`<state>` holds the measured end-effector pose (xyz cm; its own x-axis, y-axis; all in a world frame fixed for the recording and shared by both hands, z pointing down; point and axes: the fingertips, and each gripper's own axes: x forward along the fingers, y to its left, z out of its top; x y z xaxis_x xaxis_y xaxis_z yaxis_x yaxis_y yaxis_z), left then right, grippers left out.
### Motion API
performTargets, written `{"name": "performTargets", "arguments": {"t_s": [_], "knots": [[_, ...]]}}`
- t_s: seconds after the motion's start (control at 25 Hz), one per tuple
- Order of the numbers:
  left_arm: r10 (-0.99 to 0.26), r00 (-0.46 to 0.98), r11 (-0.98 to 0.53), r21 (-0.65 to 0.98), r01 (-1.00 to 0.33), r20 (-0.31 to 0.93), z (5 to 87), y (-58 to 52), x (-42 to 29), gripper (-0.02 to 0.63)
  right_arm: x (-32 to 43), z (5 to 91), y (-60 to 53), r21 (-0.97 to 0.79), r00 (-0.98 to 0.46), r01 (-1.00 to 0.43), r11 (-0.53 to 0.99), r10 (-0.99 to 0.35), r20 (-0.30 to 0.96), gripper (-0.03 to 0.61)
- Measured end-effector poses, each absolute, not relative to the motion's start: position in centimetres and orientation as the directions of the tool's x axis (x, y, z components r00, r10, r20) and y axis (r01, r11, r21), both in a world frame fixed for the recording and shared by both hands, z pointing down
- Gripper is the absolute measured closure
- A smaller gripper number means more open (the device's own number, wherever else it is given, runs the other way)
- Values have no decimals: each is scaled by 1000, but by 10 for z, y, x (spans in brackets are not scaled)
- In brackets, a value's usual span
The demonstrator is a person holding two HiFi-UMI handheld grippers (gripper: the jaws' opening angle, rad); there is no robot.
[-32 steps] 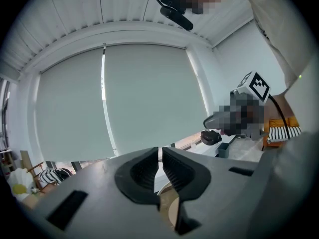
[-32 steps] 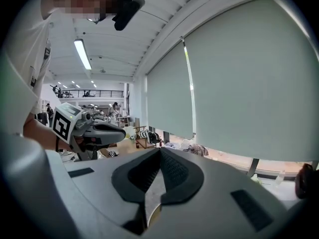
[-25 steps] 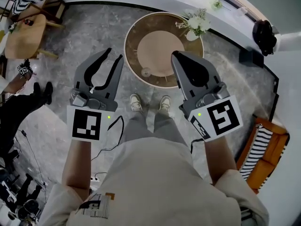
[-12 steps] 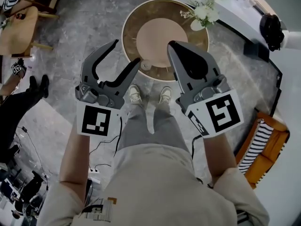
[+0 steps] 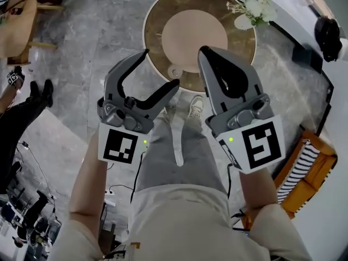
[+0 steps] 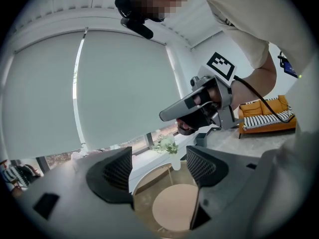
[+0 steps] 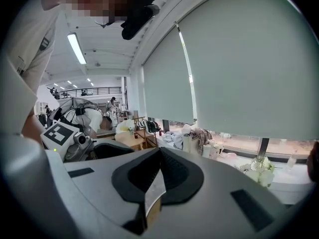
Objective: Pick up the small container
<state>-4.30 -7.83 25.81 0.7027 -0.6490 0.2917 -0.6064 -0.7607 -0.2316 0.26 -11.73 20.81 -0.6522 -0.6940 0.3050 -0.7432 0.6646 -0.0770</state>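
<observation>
I'm standing before the round table (image 5: 157, 10); what's probably the small container (image 5: 175, 72) is sitting by its near edge, flowers (image 5: 258, 7) are standing at its far right, a sofa (image 5: 304, 167) is lying off my right.

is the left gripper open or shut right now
Open: the left gripper has its jaws wide apart and opening, with nothing between them; only the round table below shows through the gap.

cream short-sleeved t-shirt (image 5: 182, 222), loose grey trousers (image 5: 163, 154), pale sneakers (image 5: 194, 109) with laces.
</observation>
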Motion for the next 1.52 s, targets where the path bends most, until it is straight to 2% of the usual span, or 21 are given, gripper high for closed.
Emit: {"name": "performTargets", "arguments": {"t_s": [0.4,0.96,1.52], "knots": [[-575,771,-818,-157,-554,273,382,-56,-24,278,-10,298,-108,-88,-652,-737,670,-671,352,572],[-526,773,-846,-124,-519,354,543,-34,-16,278,-12,436,-83,-117,-627,-746,655,-633,454,572],[-512,774,-841,-35,-540,372,630,-30,8,278,4,518,-50,-180,-635,-733,656,-565,527,572]]}}
